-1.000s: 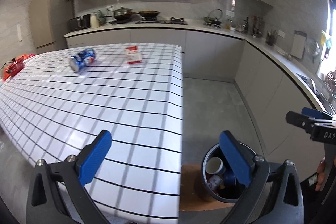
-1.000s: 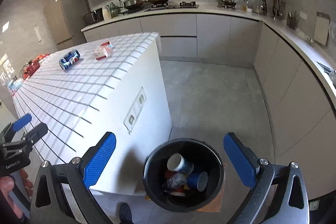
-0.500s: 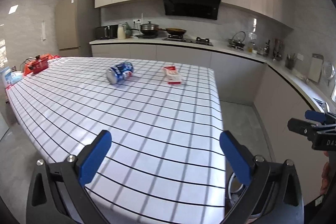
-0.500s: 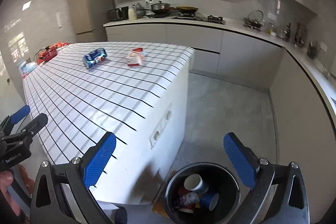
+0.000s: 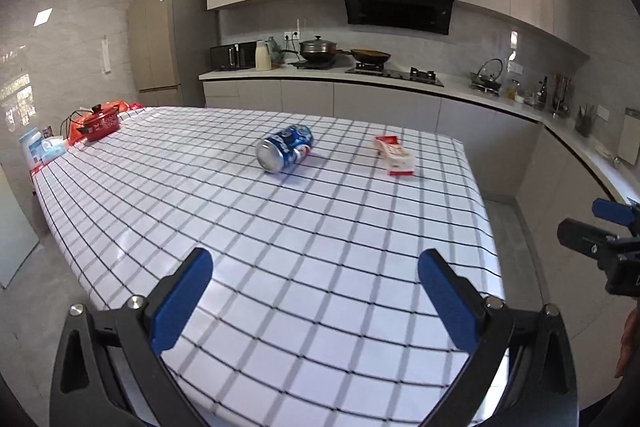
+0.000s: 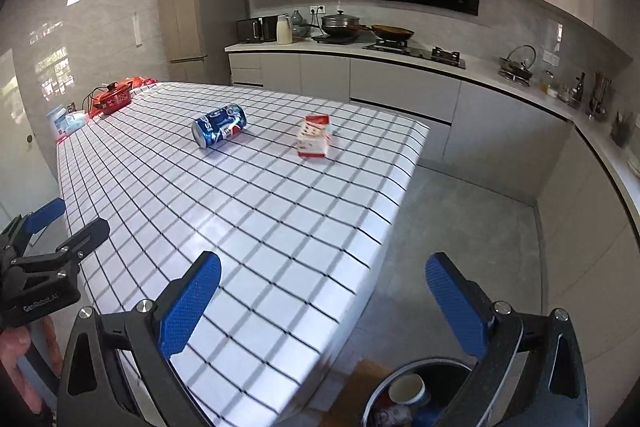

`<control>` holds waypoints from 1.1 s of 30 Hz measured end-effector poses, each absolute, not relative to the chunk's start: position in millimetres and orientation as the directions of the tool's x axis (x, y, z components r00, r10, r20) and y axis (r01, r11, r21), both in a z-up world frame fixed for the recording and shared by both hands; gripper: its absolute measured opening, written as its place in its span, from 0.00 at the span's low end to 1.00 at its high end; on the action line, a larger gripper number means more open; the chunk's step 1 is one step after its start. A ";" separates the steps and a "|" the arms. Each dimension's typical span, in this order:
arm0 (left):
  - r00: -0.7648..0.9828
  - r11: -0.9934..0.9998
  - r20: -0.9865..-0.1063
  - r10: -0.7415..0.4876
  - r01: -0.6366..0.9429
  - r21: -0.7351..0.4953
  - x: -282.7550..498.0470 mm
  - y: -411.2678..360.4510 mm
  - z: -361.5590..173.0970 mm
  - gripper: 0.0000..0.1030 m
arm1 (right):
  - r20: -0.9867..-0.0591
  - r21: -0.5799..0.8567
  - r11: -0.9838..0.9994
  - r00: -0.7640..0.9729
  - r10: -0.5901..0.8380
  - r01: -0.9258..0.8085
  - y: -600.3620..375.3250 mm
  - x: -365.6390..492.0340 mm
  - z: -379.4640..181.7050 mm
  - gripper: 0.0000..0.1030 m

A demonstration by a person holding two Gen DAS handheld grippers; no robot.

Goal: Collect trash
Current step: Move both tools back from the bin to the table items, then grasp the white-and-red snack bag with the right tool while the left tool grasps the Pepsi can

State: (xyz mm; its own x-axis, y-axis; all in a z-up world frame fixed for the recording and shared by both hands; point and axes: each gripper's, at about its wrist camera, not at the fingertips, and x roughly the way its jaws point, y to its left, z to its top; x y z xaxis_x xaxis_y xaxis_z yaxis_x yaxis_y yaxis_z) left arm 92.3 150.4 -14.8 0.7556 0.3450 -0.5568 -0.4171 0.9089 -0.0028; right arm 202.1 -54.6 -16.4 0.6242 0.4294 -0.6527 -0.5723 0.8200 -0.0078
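A blue soda can lies on its side on the white checked tablecloth; it also shows in the right wrist view. A red and white carton lies to its right, also in the right wrist view. A dark trash bin with cups inside stands on the floor by the table corner. My left gripper is open and empty over the near table edge. My right gripper is open and empty, above the table corner and bin.
A red pot and white containers sit at the table's far left. Kitchen counters with a stove and pans run along the back and right walls. Grey floor lies right of the table.
Both grippers have swung up and away from the bin toward the table. The can and carton now look nearer; the bin has slid to the bottom of the right view.
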 end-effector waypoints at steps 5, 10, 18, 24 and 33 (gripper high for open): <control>0.771 0.919 -0.560 0.304 -0.393 -0.042 114.2 195.2 -16.4 1.00 | -0.650 -0.015 0.826 0.634 0.420 -0.564 -9.6 220.8 -19.5 1.00; 0.782 0.939 -0.568 0.257 -0.341 -0.045 142.8 230.6 -17.9 1.00 | -0.652 -0.007 0.844 0.643 0.403 -0.536 30.4 250.7 -22.8 1.00; 0.783 0.961 -0.593 0.187 -0.272 -0.056 191.5 277.7 -31.9 0.97 | -0.670 -0.003 0.862 0.641 0.375 -0.507 79.3 292.9 -34.1 1.00; 0.780 0.972 -0.613 0.125 -0.219 -0.081 234.9 299.7 -40.8 0.96 | -0.693 -0.002 0.877 0.633 0.345 -0.481 98.7 328.0 -47.0 1.00; 0.762 0.981 -0.644 0.070 -0.169 -0.093 301.7 321.7 -56.8 0.94 | -0.738 0.007 0.902 0.606 0.296 -0.432 120.8 397.3 -72.9 1.00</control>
State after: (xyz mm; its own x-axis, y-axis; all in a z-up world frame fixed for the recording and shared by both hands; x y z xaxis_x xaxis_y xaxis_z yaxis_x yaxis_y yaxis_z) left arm 301.7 321.7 -56.8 0.7616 0.0698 -0.6443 -0.1686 0.9813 -0.0929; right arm 397.3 120.8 -72.9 0.6062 0.2960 -0.7382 -0.4317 0.9020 0.0072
